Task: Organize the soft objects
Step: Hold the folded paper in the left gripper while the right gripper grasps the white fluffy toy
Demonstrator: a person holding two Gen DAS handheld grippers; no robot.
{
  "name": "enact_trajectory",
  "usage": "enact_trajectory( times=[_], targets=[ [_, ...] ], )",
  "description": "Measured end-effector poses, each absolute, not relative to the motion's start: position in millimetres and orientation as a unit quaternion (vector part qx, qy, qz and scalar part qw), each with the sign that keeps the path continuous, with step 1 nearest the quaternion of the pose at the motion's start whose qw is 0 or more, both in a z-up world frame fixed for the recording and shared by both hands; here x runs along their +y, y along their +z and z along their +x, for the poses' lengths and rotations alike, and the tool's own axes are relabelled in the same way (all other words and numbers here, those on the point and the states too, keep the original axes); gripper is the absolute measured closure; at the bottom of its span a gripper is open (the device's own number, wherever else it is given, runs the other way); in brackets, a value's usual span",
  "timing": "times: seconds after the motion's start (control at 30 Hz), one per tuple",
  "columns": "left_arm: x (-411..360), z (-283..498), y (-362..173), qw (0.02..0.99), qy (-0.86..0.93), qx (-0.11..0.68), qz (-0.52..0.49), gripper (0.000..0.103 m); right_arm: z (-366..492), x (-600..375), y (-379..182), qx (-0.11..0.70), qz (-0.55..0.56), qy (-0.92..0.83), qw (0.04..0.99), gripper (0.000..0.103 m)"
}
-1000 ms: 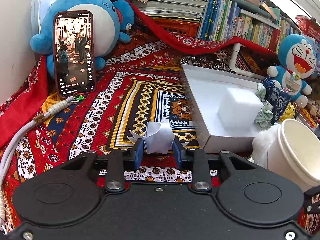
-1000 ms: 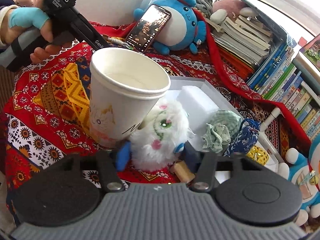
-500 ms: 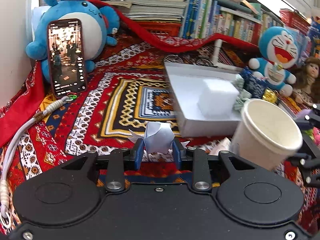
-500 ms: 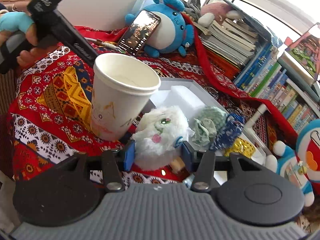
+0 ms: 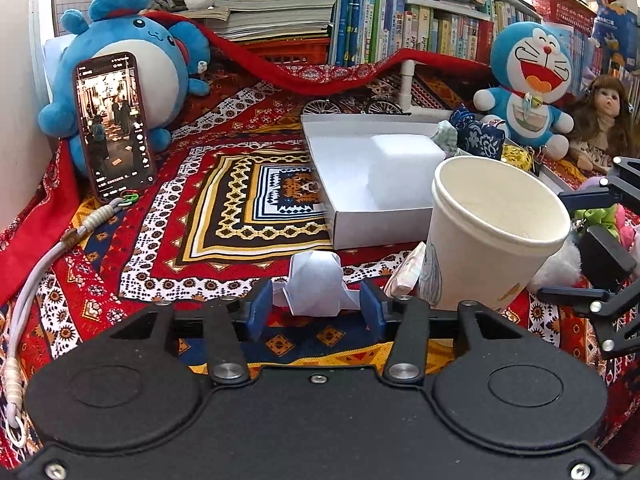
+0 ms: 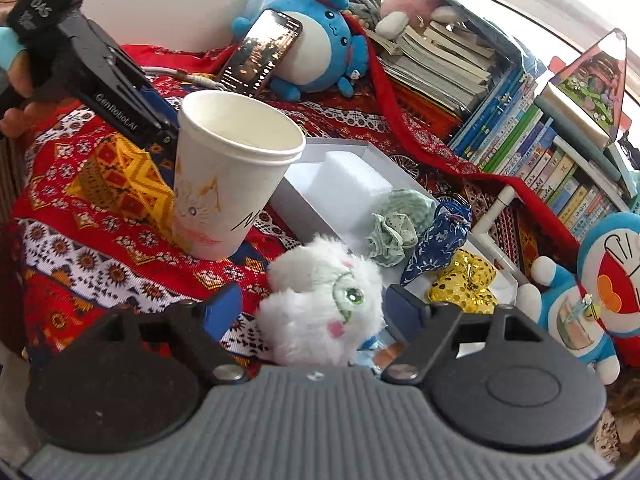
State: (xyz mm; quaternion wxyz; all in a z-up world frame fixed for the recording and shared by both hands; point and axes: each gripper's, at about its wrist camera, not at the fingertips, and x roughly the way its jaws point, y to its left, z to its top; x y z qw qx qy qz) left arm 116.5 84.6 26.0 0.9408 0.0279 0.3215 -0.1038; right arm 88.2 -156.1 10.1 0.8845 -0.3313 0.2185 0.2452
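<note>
The left tongs [image 5: 316,310] have just been opening, and their blue pads now stand a little clear of a small folded white paper figure [image 5: 314,288], creased and angular, that sits between them on the patterned red cloth [image 5: 140,248] covering the table. The right tongs [image 6: 312,312] have just been opening too and gape wide around a fluffy white plush [image 6: 324,304] with a green eye and pink cheek, lying on the cloth; whether a pad brushes its fur is hard to tell. Just beyond both stands a white paper cup [image 6: 228,176], tilted in these views, and behind it an open white box [image 5: 360,168] holding a white foam block [image 5: 404,160], with a green scrunchie [image 6: 394,226], a blue floral pouch [image 6: 438,240] and a gold sequin piece [image 6: 464,280] along its far side.
</note>
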Motion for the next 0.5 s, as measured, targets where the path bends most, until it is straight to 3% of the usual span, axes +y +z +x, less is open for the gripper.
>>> enact_trajectory(
  times=[0.33, 0.5],
  targets=[
    [80, 127, 21, 0.943, -0.096, 0.316, 0.032, 0.057, 110, -150, -3, 0.244, -0.314, 0.201, 0.895, 0.015],
    [76, 131, 19, 0.943, -0.093, 0.317, 0.037, 0.057, 109, -150, -1, 0.253, -0.306, 0.211, 0.893, 0.024]
  ],
)
